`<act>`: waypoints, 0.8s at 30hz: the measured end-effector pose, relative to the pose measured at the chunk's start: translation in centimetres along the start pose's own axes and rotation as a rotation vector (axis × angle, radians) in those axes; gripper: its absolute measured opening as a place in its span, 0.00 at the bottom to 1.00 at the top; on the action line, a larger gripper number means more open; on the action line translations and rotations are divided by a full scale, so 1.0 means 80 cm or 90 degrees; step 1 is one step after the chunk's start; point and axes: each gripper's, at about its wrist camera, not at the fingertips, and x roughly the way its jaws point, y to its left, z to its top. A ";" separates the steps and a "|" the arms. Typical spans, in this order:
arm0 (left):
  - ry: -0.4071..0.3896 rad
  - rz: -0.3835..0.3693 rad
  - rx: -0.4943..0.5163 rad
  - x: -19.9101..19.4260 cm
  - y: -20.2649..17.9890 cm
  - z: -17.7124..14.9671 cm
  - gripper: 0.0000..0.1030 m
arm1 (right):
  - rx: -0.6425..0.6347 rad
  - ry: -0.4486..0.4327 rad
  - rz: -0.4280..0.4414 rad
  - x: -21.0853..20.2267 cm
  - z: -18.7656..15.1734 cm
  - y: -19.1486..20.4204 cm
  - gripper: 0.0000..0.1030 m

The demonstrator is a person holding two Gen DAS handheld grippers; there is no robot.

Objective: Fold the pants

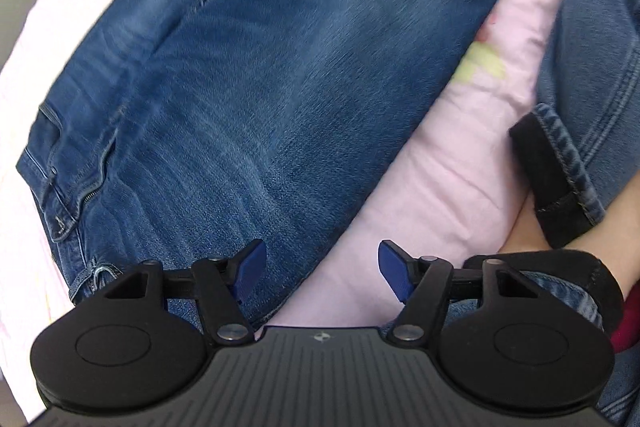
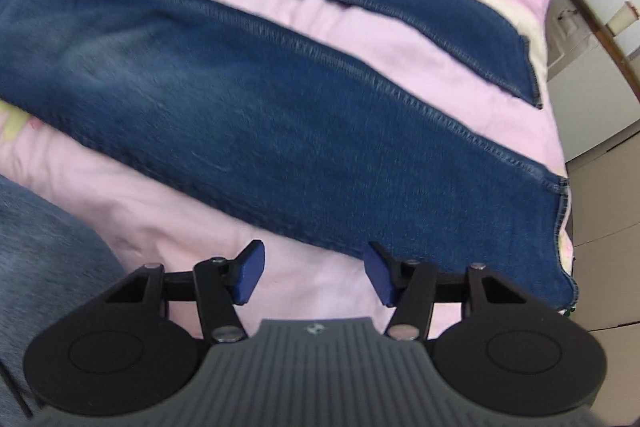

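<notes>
Fingers (image 1: 250, 273) on my left gripper (image 1: 322, 273): blue, flat, matte pads set wide apart, nothing between them. Right gripper (image 2: 314, 273): same blue pads, likewise spread and empty.

Pants (image 1: 260, 79): dark blue denim jeans, faded down the thigh, heavy stitched seams, zip fly and waistband at 9 o'clock in the left view. They lie flat on a pink bedsheet (image 1: 432, 179), soft and lightly creased. Right view: both legs (image 2: 280, 131) spread apart, hems toward 3 o'clock, pink sheet between them.

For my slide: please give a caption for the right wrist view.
Open right claw above pink bedsheet, beside the near leg of spread blue jeans.
</notes>
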 end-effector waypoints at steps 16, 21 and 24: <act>0.061 0.064 -0.042 0.041 0.027 0.017 0.12 | -0.115 0.033 -0.038 0.044 0.014 0.014 0.27; -0.007 0.044 -0.114 0.018 0.061 0.005 0.07 | -0.183 0.003 -0.019 0.031 0.011 0.033 0.68; -0.040 0.018 -0.164 0.002 0.086 0.002 0.07 | -0.227 0.020 -0.032 0.044 0.011 0.046 0.64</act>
